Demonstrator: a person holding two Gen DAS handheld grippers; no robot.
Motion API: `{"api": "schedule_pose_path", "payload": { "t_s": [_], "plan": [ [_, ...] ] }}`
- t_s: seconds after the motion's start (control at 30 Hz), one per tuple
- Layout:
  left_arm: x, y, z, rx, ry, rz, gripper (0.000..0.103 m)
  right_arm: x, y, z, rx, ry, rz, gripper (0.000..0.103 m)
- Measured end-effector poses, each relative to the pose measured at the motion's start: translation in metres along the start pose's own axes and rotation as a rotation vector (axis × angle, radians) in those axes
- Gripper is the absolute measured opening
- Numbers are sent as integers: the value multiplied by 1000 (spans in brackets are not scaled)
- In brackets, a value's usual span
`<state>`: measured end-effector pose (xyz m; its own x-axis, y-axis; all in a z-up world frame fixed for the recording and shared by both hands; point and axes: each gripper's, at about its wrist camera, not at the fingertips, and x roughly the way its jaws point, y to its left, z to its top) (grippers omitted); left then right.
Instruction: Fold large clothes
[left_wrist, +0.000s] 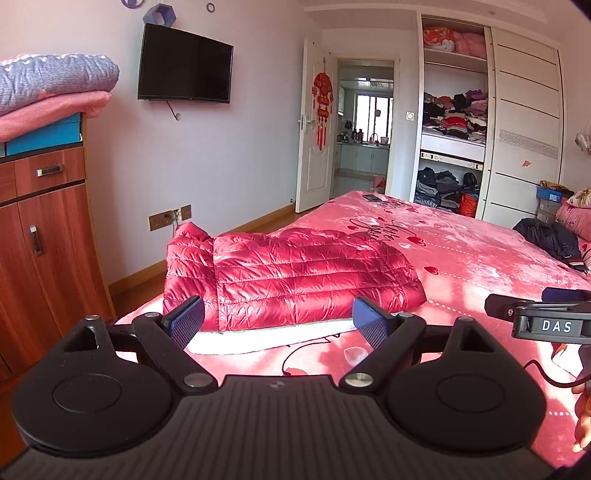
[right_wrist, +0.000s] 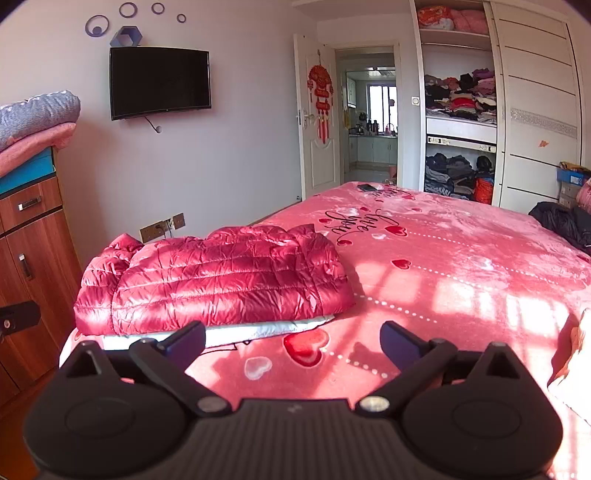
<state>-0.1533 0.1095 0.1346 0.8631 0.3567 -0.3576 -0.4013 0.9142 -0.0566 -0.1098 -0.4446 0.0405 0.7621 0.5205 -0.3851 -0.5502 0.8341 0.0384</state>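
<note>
The red quilted down jacket (left_wrist: 288, 277) lies folded into a compact, long bundle near the left edge of the bed (left_wrist: 461, 258), on top of a pale grey-white layer whose edge shows under it, which may be lining or another cloth; I cannot tell which. Both claws are off it: the left claw (left_wrist: 277, 325) stands wide open with nothing between its blue pads, pointed at the near edge of the bundle, and the right claw (right_wrist: 291, 343) is likewise spread wide and empty, over the bare heart-print cover just to the right of the jacket. By my reading this fold is done and the hands are between steps, either about to square the bundle or about to turn to another garment; a dark jacket (right_wrist: 561, 221) lies crumpled at the far right of the bed and looks like the likely next piece. That would call for both claws to cross the bed and find a hem or shoulder seam. As for storage, the open wardrobe (right_wrist: 458, 122) holds bedding on its top shelf, mixed folded clothes on the middle one and dark clothes heaped below; the wooden cabinet (left_wrist: 48, 236) carries stacked blankets (left_wrist: 55, 85)
</note>
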Motion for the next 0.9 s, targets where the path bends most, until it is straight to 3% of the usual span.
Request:
{"api": "schedule_pose_path", "payload": {
  "t_s": [0.33,0.9],
  "plan": [
    [-30,-9,3,-1,-36,-28,103,-48,11,5,-26,-74,4,101],
    [-33,2,1,-22,-49,-28,103,-64,24,3,-66,-72,2,102]
  ]
}}
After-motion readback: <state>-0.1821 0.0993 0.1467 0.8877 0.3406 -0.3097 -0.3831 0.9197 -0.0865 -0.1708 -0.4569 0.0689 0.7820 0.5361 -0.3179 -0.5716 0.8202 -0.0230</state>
